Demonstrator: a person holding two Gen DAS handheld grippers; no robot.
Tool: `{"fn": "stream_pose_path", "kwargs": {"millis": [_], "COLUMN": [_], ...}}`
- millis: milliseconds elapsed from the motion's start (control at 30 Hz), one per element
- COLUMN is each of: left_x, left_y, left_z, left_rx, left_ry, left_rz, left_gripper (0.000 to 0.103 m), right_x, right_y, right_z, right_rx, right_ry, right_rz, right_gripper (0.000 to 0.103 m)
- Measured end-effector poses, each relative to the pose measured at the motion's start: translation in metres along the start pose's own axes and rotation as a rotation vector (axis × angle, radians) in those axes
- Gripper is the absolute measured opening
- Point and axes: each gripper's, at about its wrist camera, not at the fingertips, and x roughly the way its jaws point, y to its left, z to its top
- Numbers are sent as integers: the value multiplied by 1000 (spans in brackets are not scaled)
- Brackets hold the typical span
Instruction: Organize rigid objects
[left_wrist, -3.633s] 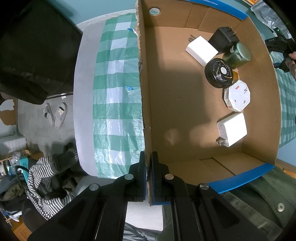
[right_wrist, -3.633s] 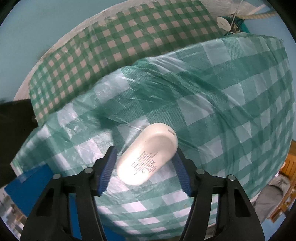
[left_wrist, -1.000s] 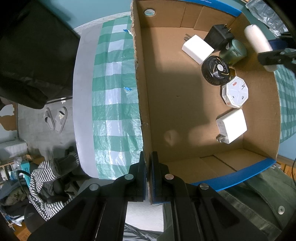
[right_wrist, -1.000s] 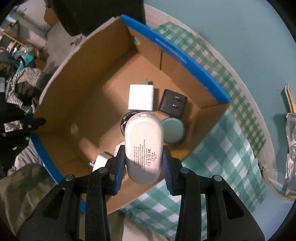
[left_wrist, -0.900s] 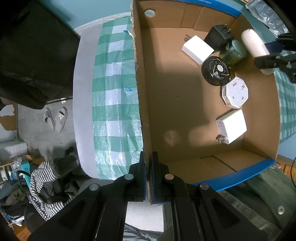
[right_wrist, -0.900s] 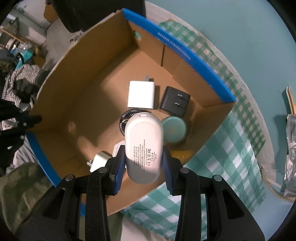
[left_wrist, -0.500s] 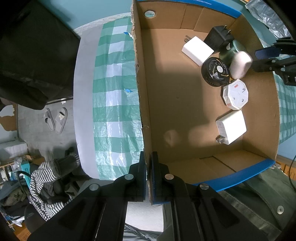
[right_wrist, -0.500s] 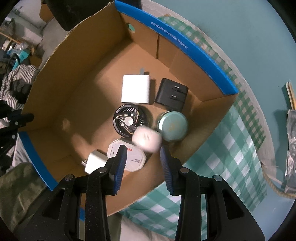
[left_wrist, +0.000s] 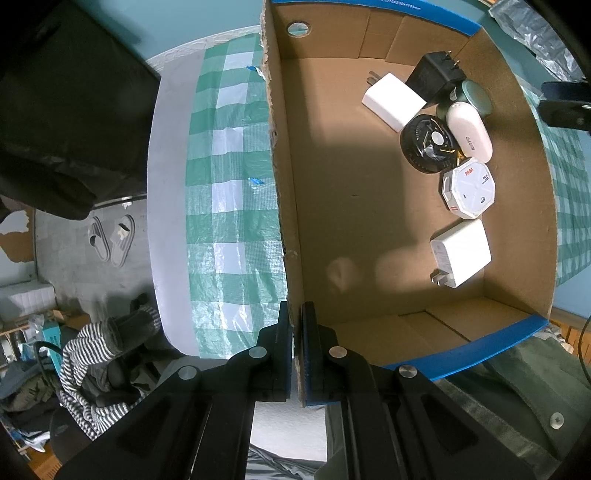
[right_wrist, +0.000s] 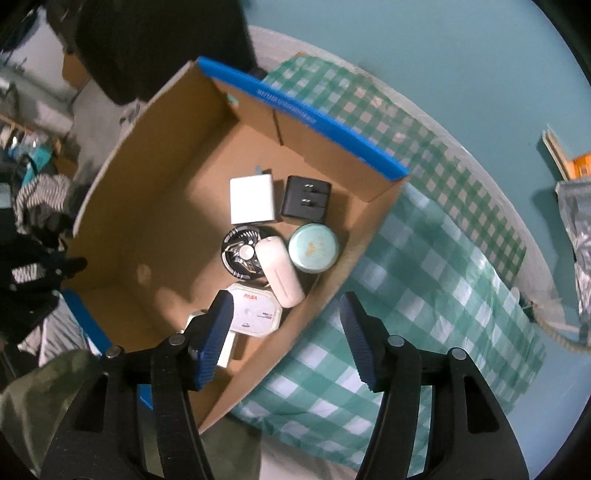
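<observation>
Now white oval plastic power bank (right_wrist: 279, 272) inside brown cardboard box (right_wrist: 177, 206); right gripper (right_wrist: 286, 332) opening, empty; left gripper (left_wrist: 297, 345) clamped on box wall; further items unseen.

Six small objects in cardboard box (right_wrist: 155, 206) – seemingly clustered together.

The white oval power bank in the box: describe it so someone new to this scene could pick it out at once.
Look inside the open cardboard box with blue-taped edges on the green checked tablecloth. Its contents cluster along one wall. The white oval power bank lies between the black fan and the round teal tin, the only long, rounded white piece.
</observation>
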Motion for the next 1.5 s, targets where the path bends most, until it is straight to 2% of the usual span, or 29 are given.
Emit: {"fn": "stream_pose_path", "kwargs": {"millis": [100,200,300,400,500,700,800,833,867,967,1200,1500], "left_x": [-2,-9,-20,-34,-55,-102,-125,-133,-141,-156,-169,-184], "left_y": [1,4,9,10,9,-3,-11,-13,-15,-19,-35,-49], "left_z": [3,7,13,17,24,36,40,41,42,43,44,40], "left_rx": [-2,-14,-41,-47,-60,-55,-37,-34,-40,-53,-38,-30], "left_ry": [-3,-27,-64,-106,-165,-301,-376,-401,-429,-500,-541,-596], "left_rz": [2,28,26,29,23,11,25,34,38,31,-1,46], "left_gripper": [6,19,35,40,47,71,75,83,86,87,87,87], "right_x": [-16,-32,-52,-75,-93,-121,-133,-138,-141,-149,-163,-169], "right_y": [-8,-17,-27,-38,-49,-62,-68,-70,-72,-77,-83,-82], "right_z": [-6,-12,-19,-27,-35,-53,-63,-67,-70,-78,-91,-104], "right_rx": [45,99,154,215,269,345,374,388,401,425,474,509], "right_ry": [-35,-70,-125,-187,-234,-300,-329,-345,-355,-393,-461,-550], "right_rz": [10,3,-53,-79,-86,-137,-173,-184,-193,-216,-233,-256], "right_gripper": [60,61,61,65,66,66,67,68,70,71,72,73]}}
